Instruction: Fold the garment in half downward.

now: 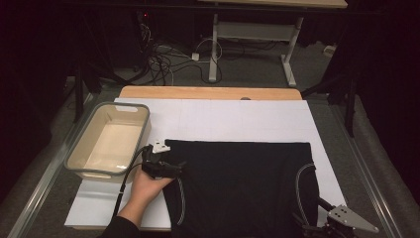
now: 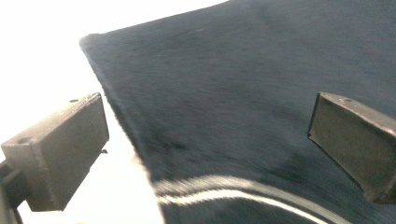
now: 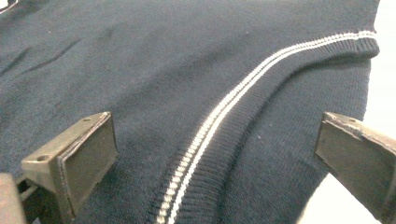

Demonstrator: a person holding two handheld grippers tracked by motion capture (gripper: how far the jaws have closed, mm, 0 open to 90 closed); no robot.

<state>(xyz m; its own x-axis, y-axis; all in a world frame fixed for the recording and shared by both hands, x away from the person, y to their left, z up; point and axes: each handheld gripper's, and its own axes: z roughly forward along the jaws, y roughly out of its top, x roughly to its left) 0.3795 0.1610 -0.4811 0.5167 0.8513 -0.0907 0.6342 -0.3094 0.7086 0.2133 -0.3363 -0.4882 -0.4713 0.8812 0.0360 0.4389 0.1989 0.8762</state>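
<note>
A dark knit sweater (image 1: pixel 242 183) with white stripe trim lies flat on the white desk (image 1: pixel 223 119), lower centre of the high view. The left gripper (image 1: pixel 171 169) sits at its left edge, fingers (image 2: pixel 56 154) spread wide, gripping nothing. At the lower right, the right gripper (image 1: pixel 317 225) hovers over the striped ribbing, fingers (image 3: pixel 74 158) equally wide and empty; a beige plastic basin (image 1: pixel 81 148) stands at the left.

A dark sleeve (image 1: pixel 120 228) is worn on the left arm. Each gripper is built with two blocky black jaws pierced by small screw holes. A black cable (image 1: pixel 130 171) and a grey three-cornered plate (image 1: pixel 350 218) are fitted.
</note>
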